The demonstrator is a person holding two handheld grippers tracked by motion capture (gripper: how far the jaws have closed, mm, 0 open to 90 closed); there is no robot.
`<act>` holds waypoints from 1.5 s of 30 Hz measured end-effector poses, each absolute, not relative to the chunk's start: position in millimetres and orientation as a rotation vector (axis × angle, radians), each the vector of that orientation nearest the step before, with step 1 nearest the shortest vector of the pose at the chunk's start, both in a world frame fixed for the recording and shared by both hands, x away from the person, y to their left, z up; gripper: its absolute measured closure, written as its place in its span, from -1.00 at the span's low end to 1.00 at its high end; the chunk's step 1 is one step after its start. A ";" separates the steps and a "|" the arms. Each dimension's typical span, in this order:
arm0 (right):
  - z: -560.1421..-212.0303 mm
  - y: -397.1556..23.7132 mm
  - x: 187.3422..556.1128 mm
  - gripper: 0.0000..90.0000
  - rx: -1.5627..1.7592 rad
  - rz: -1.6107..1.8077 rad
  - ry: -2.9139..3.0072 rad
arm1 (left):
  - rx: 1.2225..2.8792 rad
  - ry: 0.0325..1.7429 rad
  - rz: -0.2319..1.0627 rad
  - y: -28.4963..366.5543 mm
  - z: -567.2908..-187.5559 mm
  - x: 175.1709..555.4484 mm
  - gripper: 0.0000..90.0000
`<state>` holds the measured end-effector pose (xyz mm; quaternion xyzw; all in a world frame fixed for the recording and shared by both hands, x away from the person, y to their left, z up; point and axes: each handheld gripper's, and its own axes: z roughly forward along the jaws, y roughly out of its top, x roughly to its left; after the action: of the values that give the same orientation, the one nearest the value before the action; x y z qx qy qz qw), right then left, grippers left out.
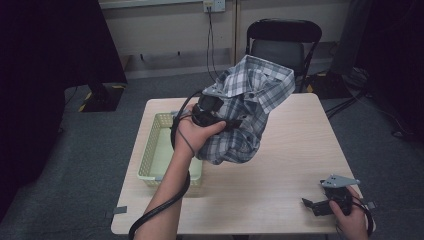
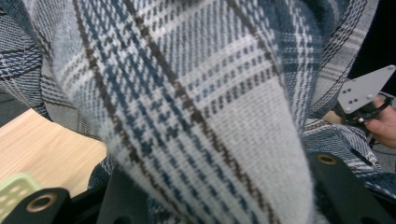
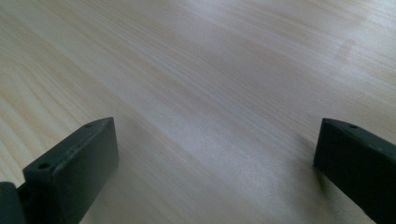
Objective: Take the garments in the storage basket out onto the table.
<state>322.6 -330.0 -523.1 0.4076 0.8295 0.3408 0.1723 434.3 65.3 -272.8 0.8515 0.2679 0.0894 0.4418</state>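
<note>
My left gripper (image 1: 235, 122) is clamped on the plaid shirt (image 1: 247, 107), holding it bunched above the table (image 1: 290, 165), beside the pale basket (image 1: 157, 150). My right gripper (image 1: 312, 204) rests near the table's right front corner, jaws spread wide, nothing between them.

Our light wooden table (image 1: 280, 165) and what sits on it

We see a pale green mesh basket (image 1: 150, 150) resting along its left side, and the right gripper (image 1: 320, 205) sits low at the near right corner; whether it touches we cannot tell.
</note>
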 end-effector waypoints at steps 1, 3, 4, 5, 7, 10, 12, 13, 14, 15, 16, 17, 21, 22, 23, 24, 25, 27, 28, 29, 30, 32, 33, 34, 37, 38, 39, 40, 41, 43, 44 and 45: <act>-523.1 -330.0 322.6 -1.00 1.157 0.967 2.354 | 2.114 0.660 0.217 62.5 -273.3 434.2 0.19; -523.1 -330.0 322.6 -1.00 1.156 0.967 2.354 | 2.113 0.650 0.208 57.2 -274.5 434.3 0.19; -523.1 -330.0 322.6 -1.00 1.156 0.967 2.354 | 2.112 0.646 0.201 55.0 -275.1 434.7 0.19; -523.2 -330.0 322.6 -1.00 1.156 0.967 2.354 | 2.108 0.644 0.195 52.6 -276.0 434.9 0.19; -523.1 -330.1 322.7 -1.00 1.155 0.967 2.354 | 2.109 0.638 0.186 48.1 -277.5 435.4 0.19; -523.2 -330.1 322.7 -1.00 1.153 0.967 2.354 | 2.116 0.625 0.179 41.1 -280.1 435.8 0.19; -523.2 -330.1 322.7 -1.00 1.153 0.967 2.354 | 2.116 0.621 0.168 36.8 -282.5 436.0 0.19; -523.2 -330.1 322.8 -1.00 1.153 0.967 2.354 | 2.117 0.616 0.165 34.9 -283.9 436.2 0.19; -523.2 -330.2 322.8 -1.00 1.153 0.967 2.354 | 2.117 0.614 0.160 32.9 -285.5 436.3 0.19; -523.2 -330.2 322.8 -1.00 1.153 0.967 2.354 | 2.118 0.612 0.154 30.9 -287.0 436.4 0.19; -523.2 -330.2 322.8 -1.00 1.153 0.967 2.353 | 2.119 0.610 0.150 29.1 -288.8 436.4 0.19; -523.2 -330.2 322.8 -1.00 1.153 0.967 2.354 | 2.120 0.607 0.145 27.3 -290.6 436.7 0.19; -523.2 -330.2 322.8 -1.00 1.153 0.967 2.354 | 2.125 0.609 0.131 19.9 -297.8 437.8 0.19; -523.2 -330.2 322.8 -1.00 1.153 0.967 2.354 | 2.125 0.609 0.130 17.8 -299.5 438.0 0.19; -523.2 -330.2 322.8 -1.00 1.153 0.967 2.354 | 2.126 0.608 0.127 15.9 -300.8 438.2 0.19; -523.2 -330.2 322.8 -1.00 1.153 0.967 2.353 | 2.125 0.606 0.124 14.0 -302.3 438.5 0.19; -523.2 -330.2 322.8 -1.00 1.152 0.967 2.354 | 2.126 0.604 0.120 12.1 -303.6 438.8 0.19; -523.2 -330.1 322.8 -1.00 1.153 0.967 2.353 | 2.129 0.601 0.110 8.3 -306.0 439.4 0.19; -523.2 -330.1 322.8 -1.00 1.153 0.967 2.353 | 2.130 0.598 0.108 6.2 -307.4 439.7 0.19; -523.2 -330.2 322.8 -1.00 1.153 0.967 2.353 | 2.133 0.598 0.105 4.0 -308.6 439.8 0.19; -523.2 -330.2 322.8 -1.00 1.153 0.967 2.353 | 2.136 0.596 0.104 1.3 -310.2 440.0 0.19; -523.2 -330.2 322.8 -1.00 1.153 0.966 2.354 | 2.140 0.591 0.099 -2.6 -312.5 440.2 0.19; -523.2 -330.2 322.8 -1.00 1.152 0.967 2.354 | 2.144 0.587 0.094 -4.6 -314.0 440.3 0.19; -523.2 -330.2 322.8 -1.00 1.153 0.967 2.354 | 2.146 0.582 0.091 -6.7 -315.8 440.4 0.19; -523.2 -330.1 322.8 -1.00 1.153 0.967 2.353 | 2.150 0.577 0.071 -13.3 -322.5 440.5 0.19; -523.2 -330.1 322.8 -1.00 1.153 0.967 2.353 | 2.152 0.574 0.067 -15.6 -324.8 440.6 0.19; -523.2 -330.2 322.8 -1.00 1.153 0.967 2.354 | 2.154 0.572 0.062 -17.8 -327.0 440.6 0.19; -523.2 -330.2 322.7 -1.00 1.153 0.967 2.354 | 2.158 0.569 0.057 -19.8 -328.9 440.7 0.19; -523.2 -330.1 322.7 -1.00 1.153 0.967 2.354 | 2.157 0.567 0.055 -21.9 -330.9 440.8 0.19; -523.2 -330.1 322.6 -1.00 1.156 0.966 2.354 | 2.157 0.566 0.047 -25.5 -334.7 441.0 0.19; -523.2 -330.1 322.6 -1.00 1.156 0.966 2.354 | 2.154 0.567 0.041 -27.4 -336.9 441.3 0.19; -523.2 -330.1 322.6 -1.00 1.156 0.966 2.354 | 2.152 0.566 0.036 -29.3 -339.4 441.7 0.19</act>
<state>322.6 -330.1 -523.2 0.4073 0.8297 0.3406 0.1725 441.7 -29.3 -339.4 0.8674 0.2281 0.0143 0.4421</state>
